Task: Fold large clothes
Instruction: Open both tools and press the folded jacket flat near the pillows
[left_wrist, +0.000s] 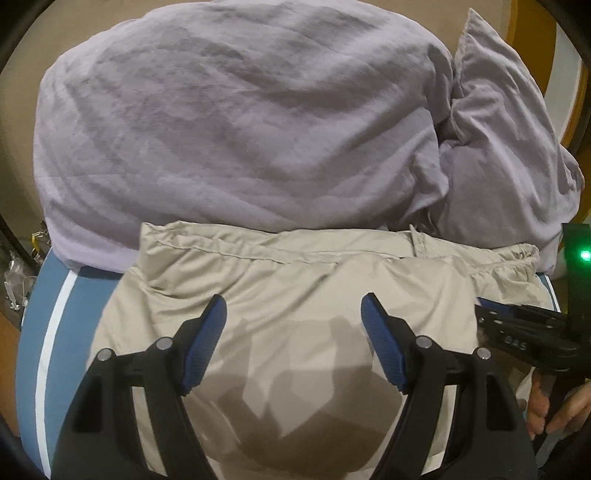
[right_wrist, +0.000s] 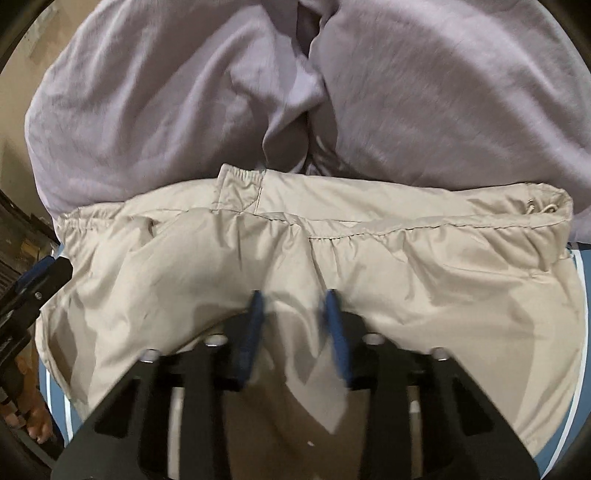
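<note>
Beige trousers (left_wrist: 295, 280) lie folded on a blue surface, waistband at the far edge; they also fill the right wrist view (right_wrist: 369, 258). My left gripper (left_wrist: 293, 306) is wide open just above the beige cloth, holding nothing. My right gripper (right_wrist: 293, 299) hovers over the cloth with its blue fingers (right_wrist: 255, 321) partly apart and blurred; no cloth shows between them. The right gripper also shows at the right edge of the left wrist view (left_wrist: 524, 332), and the left one at the left edge of the right wrist view (right_wrist: 33, 291).
A large lilac bedcover (left_wrist: 240, 129) lies bunched right behind the trousers, with a lilac pillow (left_wrist: 509, 147) to its right. The blue mat with a white stripe (left_wrist: 55, 332) lies under the trousers. Clutter sits on the floor at far left (left_wrist: 18, 273).
</note>
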